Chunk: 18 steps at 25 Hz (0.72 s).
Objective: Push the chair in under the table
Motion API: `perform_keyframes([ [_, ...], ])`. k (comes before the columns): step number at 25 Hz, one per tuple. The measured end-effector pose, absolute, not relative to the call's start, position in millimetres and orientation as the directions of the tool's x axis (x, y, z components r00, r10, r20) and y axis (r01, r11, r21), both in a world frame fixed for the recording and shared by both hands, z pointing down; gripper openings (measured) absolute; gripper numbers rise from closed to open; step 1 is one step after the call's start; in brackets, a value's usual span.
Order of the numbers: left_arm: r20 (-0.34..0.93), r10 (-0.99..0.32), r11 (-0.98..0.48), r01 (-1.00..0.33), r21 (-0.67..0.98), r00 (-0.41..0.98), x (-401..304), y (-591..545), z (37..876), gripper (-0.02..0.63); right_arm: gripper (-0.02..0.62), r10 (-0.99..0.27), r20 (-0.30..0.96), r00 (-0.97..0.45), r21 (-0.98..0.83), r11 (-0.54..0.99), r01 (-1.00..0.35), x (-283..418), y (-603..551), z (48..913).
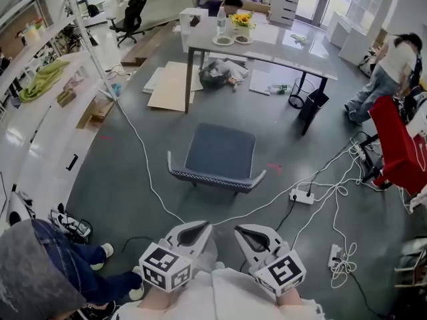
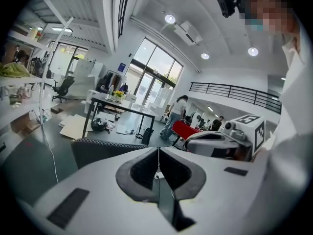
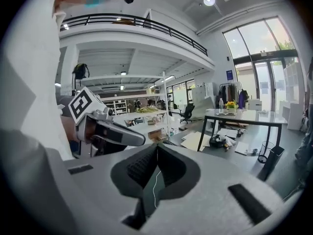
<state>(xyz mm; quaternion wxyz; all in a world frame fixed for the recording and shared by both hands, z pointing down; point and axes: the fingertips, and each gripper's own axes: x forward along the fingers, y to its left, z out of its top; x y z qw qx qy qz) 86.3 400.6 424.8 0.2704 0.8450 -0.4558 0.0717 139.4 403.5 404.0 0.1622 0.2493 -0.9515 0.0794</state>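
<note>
The blue-grey chair (image 1: 220, 153) stands alone on the dark floor, well short of the grey table (image 1: 280, 51). Its curved backrest (image 1: 215, 179) faces me. Both grippers are low in the head view, side by side and behind the chair without touching it. The left gripper (image 1: 200, 227) is shut with nothing in it, and so is the right gripper (image 1: 244, 233). In the left gripper view the shut jaws of the left gripper (image 2: 158, 149) point over the chair's backrest (image 2: 100, 148) toward the table (image 2: 115, 103). The right gripper (image 3: 157, 145) faces the table (image 3: 244, 116).
White cables and a power strip (image 1: 301, 196) lie on the floor right of the chair. Cardboard sheets (image 1: 170, 85), a bag and papers lie beside and under the table. Shelving (image 1: 47, 92) runs along the left. A person's legs (image 1: 73, 265) are at lower left, and another person (image 1: 387, 72) stands at right.
</note>
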Motion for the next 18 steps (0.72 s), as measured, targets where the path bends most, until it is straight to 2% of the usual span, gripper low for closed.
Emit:
perform_keyframes([
  [10, 0.331, -0.718, -0.492, -0.783, 0.381, 0.613, 36.3, 306.2, 416.2, 0.018, 0.003, -0.533, 0.375, -0.759, -0.021, 0.813, -0.581, 93.6, 314.8, 404.4],
  [18, 0.369, -0.68, -0.512, -0.771, 0.379, 0.634, 11.3, 281.8, 435.2, 0.02, 0.005, -0.587, 0.346, -0.732, -0.036, 0.771, -0.636, 70.9, 287.8, 410.0],
])
